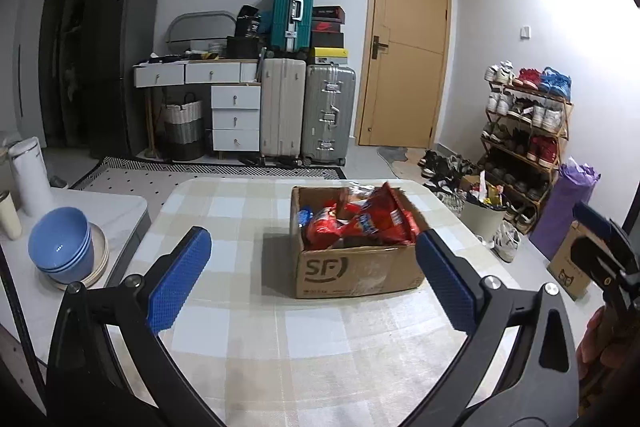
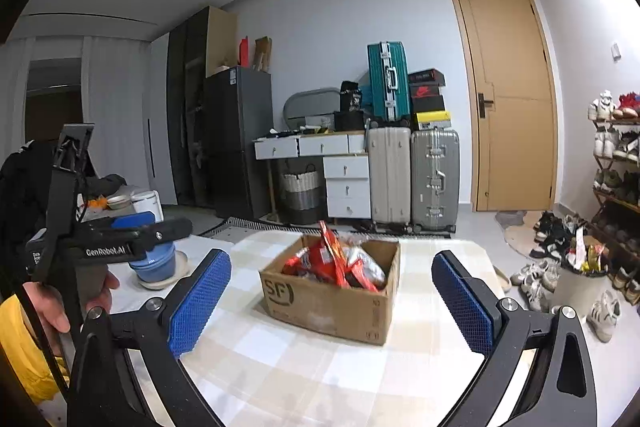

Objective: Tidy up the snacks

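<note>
The left tongs are being held spread wide over the checked counter, nothing caught between the blue pads, and the right tongs are being carried just as wide, equally empty. Between both pairs, further back on the counter, the cardboard box is being shown standing upright with its flaps open, apart from every pad. The red snack packets are being kept inside it, piled up and poking above the rim, one tall packet standing on end in the right wrist view. To the left, on a pale side surface, stacked blue bowls are being seen resting on a plate. In the right wrist view the left tongs' handle is being gripped by a hand at the left edge. Suitcases and a wooden door are being framed against the far wall.
</note>
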`<action>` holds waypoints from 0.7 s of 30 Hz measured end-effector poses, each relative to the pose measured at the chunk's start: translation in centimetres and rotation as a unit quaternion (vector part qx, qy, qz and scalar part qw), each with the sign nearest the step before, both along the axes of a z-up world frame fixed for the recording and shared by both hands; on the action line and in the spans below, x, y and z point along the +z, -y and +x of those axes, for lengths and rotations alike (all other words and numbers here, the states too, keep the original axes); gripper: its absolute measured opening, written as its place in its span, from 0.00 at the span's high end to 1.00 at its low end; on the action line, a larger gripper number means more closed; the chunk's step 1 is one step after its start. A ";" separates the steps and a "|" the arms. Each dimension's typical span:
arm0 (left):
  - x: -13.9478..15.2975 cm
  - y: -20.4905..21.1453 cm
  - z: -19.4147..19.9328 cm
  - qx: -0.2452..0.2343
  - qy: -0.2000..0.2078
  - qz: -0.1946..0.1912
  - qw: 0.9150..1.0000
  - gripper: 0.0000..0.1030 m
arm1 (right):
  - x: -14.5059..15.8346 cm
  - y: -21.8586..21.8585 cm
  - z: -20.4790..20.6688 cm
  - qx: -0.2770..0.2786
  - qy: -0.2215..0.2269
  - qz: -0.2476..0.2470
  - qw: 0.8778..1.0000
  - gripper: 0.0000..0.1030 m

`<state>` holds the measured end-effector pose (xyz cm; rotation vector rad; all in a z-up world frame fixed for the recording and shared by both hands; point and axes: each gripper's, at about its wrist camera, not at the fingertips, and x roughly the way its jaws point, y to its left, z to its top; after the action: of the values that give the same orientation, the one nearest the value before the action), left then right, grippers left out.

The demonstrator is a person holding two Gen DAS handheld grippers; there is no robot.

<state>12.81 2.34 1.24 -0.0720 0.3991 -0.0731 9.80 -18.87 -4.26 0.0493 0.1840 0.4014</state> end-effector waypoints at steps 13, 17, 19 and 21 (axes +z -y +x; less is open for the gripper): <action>-6.0 -2.7 3.4 0.050 -0.016 -0.013 0.999 0.01 | -4.1 0.8 2.6 -0.013 -0.023 0.029 0.999 0.01; -7.5 -3.0 4.2 0.060 -0.018 -0.013 0.998 0.01 | -5.3 1.0 3.3 -0.024 -0.029 0.033 0.999 0.01; -8.2 -3.0 4.4 0.064 -0.016 -0.010 0.998 0.01 | -5.9 1.2 3.6 -0.028 -0.027 0.036 0.999 0.01; -9.2 -2.8 4.4 0.067 -0.006 0.002 0.998 0.01 | -6.7 1.3 3.9 -0.036 -0.028 0.033 0.998 0.01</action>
<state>17.21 5.14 -7.95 -0.0948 0.4064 0.0612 13.70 -20.16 -10.95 0.1315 0.2227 0.3347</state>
